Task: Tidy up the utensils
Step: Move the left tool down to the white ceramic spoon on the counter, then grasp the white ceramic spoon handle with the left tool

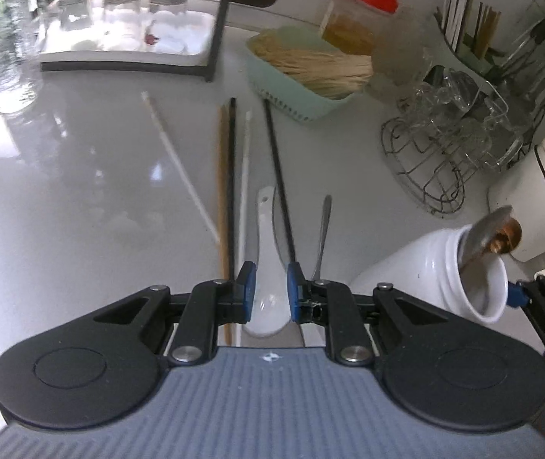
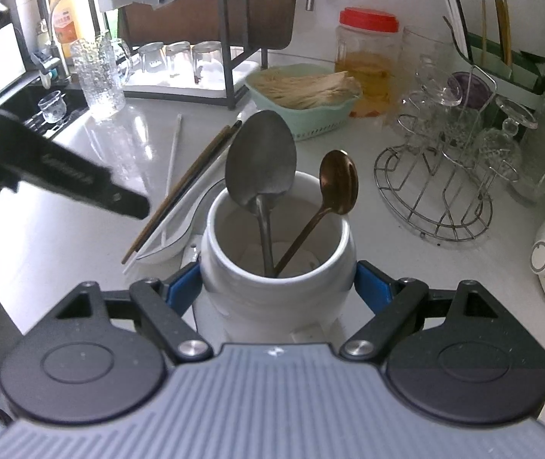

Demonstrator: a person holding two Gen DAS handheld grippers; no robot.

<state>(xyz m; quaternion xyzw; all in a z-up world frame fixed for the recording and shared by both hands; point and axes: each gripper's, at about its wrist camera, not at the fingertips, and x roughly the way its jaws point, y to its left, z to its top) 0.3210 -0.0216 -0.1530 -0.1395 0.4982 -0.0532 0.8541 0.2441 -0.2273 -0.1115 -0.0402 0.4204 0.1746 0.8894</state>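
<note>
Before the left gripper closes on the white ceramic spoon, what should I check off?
1. White ceramic spoon between the left gripper's pads: ok.
2. Left jaws apart: ok.
3. White ceramic jar clamped by the right gripper: ok.
4. Room in the jar beside the large steel spoon and copper spoon: ok.
5. Black chopstick clear of the pads: cannot tell.

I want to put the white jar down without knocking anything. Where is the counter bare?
Bare counter lies left of the white chopstick, below the glass tray. Crowded: chopsticks and ceramic spoon ahead of the left gripper; wire rack to the right.
</note>
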